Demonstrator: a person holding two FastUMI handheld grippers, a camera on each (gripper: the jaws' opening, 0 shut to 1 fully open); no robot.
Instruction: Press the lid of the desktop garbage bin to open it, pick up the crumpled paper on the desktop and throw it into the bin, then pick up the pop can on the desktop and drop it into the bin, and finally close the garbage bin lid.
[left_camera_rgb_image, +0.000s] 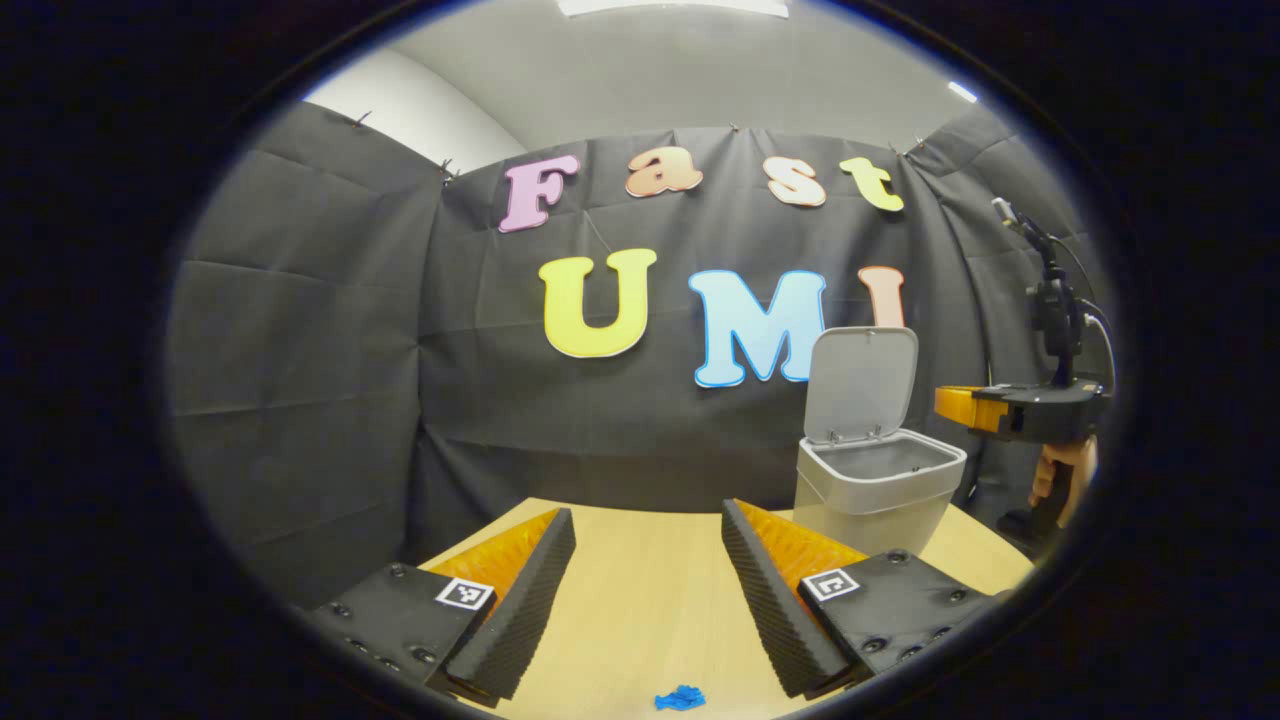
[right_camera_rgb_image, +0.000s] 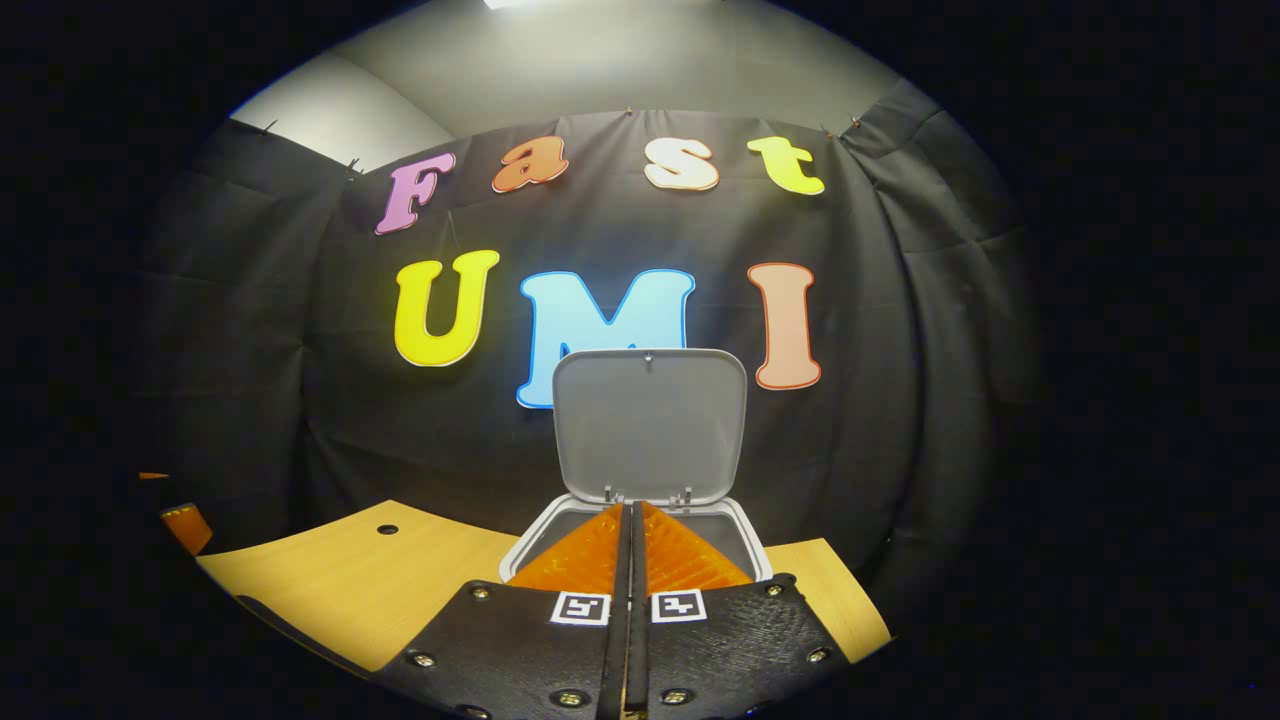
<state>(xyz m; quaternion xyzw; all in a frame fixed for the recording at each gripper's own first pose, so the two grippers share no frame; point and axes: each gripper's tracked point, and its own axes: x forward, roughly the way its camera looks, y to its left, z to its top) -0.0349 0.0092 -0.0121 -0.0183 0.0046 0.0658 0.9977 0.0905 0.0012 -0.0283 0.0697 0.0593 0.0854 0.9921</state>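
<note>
The grey desktop bin (left_camera_rgb_image: 880, 480) stands at the back right of the wooden table, its lid (left_camera_rgb_image: 862, 385) swung up and upright. My left gripper (left_camera_rgb_image: 648, 512) is open over the table, left of the bin, with nothing between its fingers. A small blue crumpled scrap (left_camera_rgb_image: 680, 698) lies on the table below them. My right gripper (left_camera_rgb_image: 950, 400), held by a hand (left_camera_rgb_image: 1060, 480), hovers just right of the bin's top. In the right gripper view, the right gripper (right_camera_rgb_image: 631, 508) is shut, its fingers together over the open bin (right_camera_rgb_image: 528, 548) in front of the raised lid (right_camera_rgb_image: 650, 425).
The light wooden table (right_camera_rgb_image: 340, 590) has a small round hole (right_camera_rgb_image: 387, 529) at its left side. Black cloth walls close the booth behind the bin. A black stand with cables (left_camera_rgb_image: 1055, 320) rises at the far right.
</note>
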